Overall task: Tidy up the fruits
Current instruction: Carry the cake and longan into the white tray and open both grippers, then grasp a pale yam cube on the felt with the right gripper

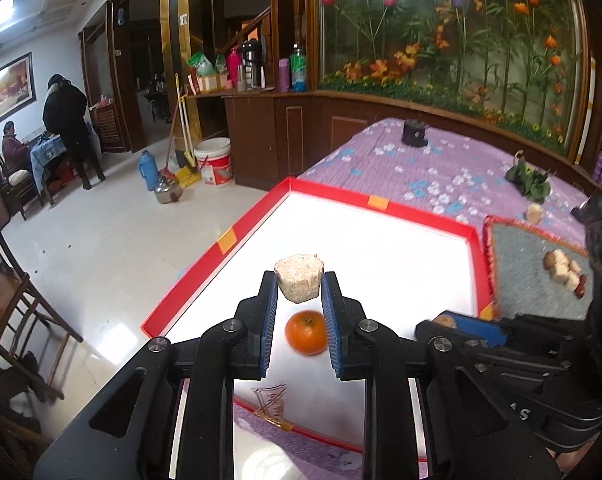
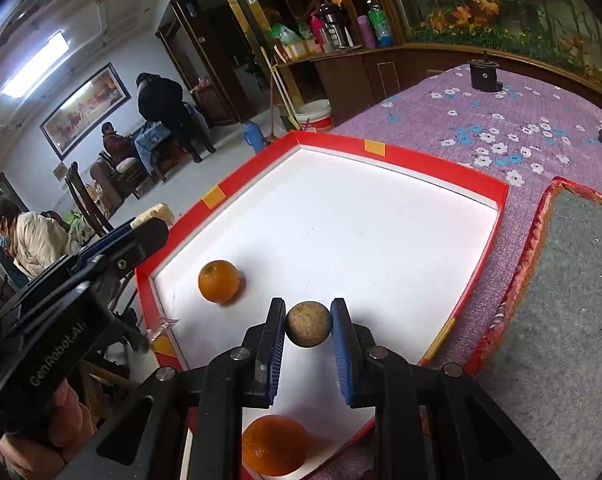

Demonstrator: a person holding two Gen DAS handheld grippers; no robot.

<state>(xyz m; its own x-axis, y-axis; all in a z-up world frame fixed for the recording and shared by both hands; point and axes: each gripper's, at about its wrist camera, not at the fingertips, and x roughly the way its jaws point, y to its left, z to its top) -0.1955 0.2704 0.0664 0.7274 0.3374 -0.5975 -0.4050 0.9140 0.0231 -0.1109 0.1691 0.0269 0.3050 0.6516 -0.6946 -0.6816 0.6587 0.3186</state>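
Only the right wrist view shows a second orange (image 2: 274, 444) at 6 o'clock and "GenRobot.AI" on the left gripper (image 1: 299, 286), which clamps a pale chunk (image 1: 299, 278). The right gripper (image 2: 308, 324) pinches a brown ball (image 2: 308, 324) over the red-rimmed tray (image 2: 441, 168), whose white floor lies bare toward 12 o'clock beyond the orange (image 2: 218, 281).

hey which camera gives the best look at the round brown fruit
The right wrist view: the round brown fruit sits centred and sharp between the right gripper pads. The left wrist view shows only a sliver of it behind that gripper.
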